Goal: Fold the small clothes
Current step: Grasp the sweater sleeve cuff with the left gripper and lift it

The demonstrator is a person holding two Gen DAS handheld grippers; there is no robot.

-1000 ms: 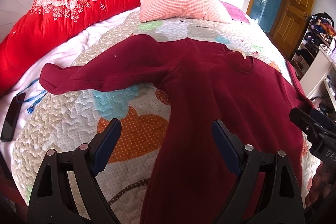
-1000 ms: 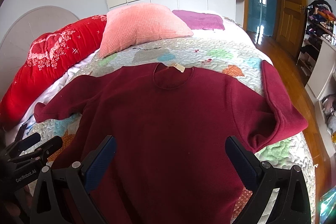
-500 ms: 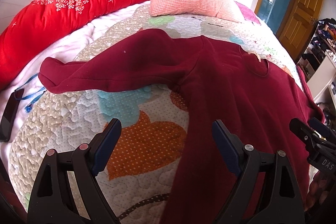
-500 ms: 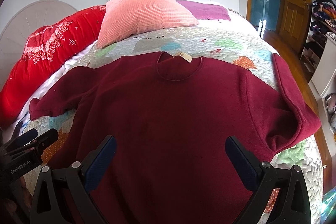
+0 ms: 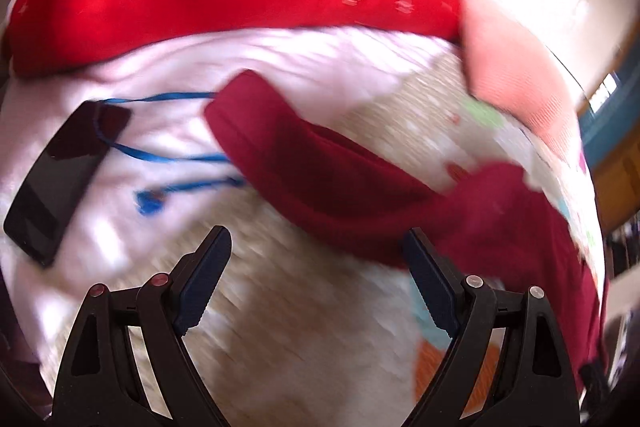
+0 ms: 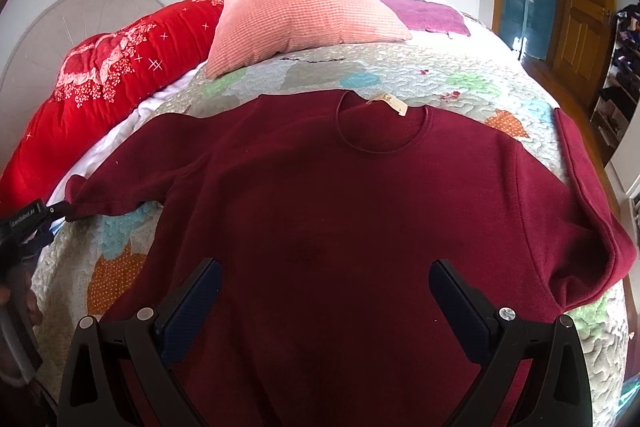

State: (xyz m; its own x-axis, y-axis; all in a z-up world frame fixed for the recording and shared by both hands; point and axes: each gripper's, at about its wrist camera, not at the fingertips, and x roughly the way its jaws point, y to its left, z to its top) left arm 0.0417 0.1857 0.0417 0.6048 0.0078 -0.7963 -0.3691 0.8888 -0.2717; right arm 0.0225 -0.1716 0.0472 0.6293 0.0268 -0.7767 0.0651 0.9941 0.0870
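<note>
- Dark red long-sleeved sweater [image 6: 340, 227], crew neck, pale label inside the back of the collar.
- Lies flat and face up, body spread wide, collar at the far end.
- One sleeve [image 5: 304, 163] stretched straight out sideways, cuff end open and lying flat; blurred in the left wrist view.
- Other sleeve [image 6: 588, 195] bent back at the elbow, forearm doubled toward the collar side, cuff lying beside the shoulder.
- Hem hidden below the frame edge.
</note>
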